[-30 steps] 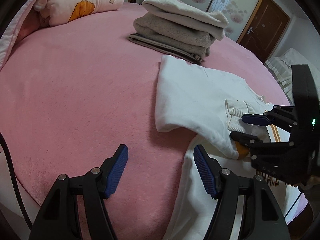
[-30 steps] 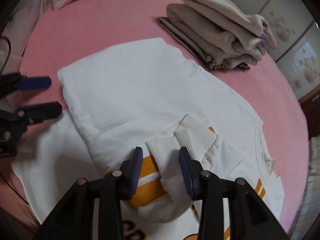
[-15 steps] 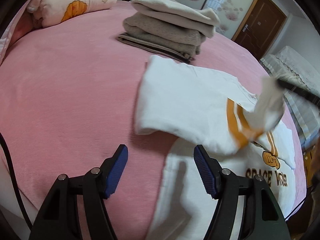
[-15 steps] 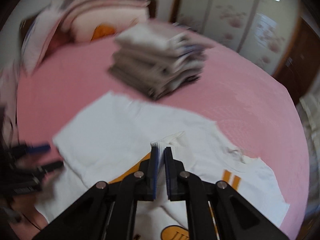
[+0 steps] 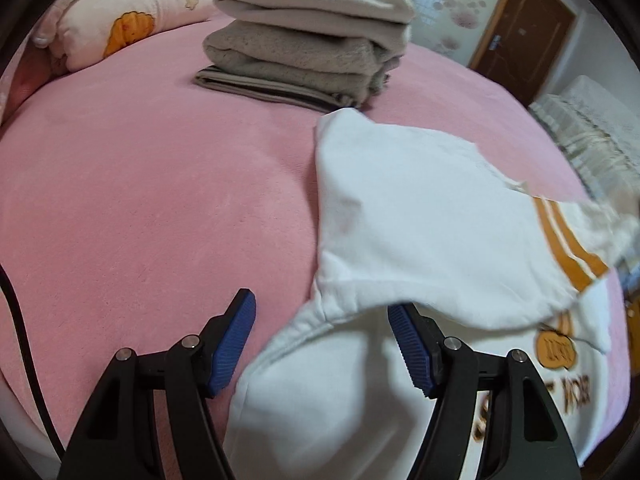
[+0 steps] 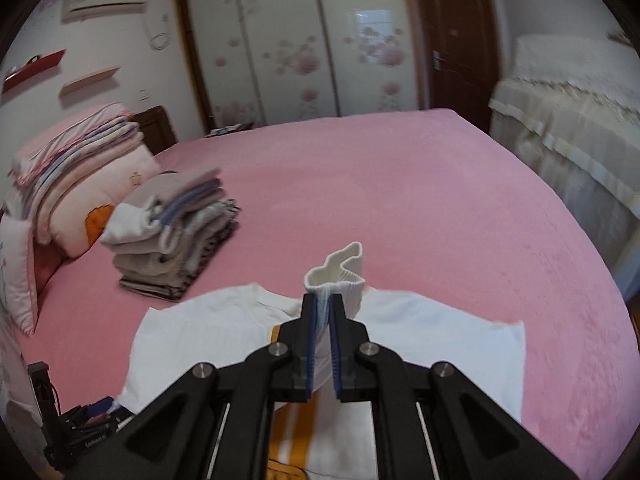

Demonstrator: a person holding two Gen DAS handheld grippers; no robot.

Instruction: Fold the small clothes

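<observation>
A white sweatshirt [image 5: 420,220] with orange stripes and brown lettering lies on the pink bed. My left gripper [image 5: 322,344] stands open low over its near edge, the hem fold between the blue pads but not pinched. My right gripper [image 6: 322,312] is shut on the sweatshirt's ribbed cuff [image 6: 340,276] and holds the sleeve lifted above the garment [image 6: 192,336]. In the left wrist view the raised sleeve [image 5: 616,224] is a blur at the right edge. The left gripper shows dimly at the bottom left of the right wrist view.
A stack of folded grey and beige clothes [image 5: 312,40] sits farther back on the bed [image 5: 140,200], with pink pillows [image 5: 132,12] behind it. Folded quilts [image 6: 76,148] lie at the head. A wardrobe, a brown door and a covered piece of furniture [image 6: 568,112] stand beyond.
My right gripper has shut on the cuff, lifted it off the sweatshirt and rolled, unfolding the sleeve. The left gripper has slid toward the sweatshirt's hem, still open.
</observation>
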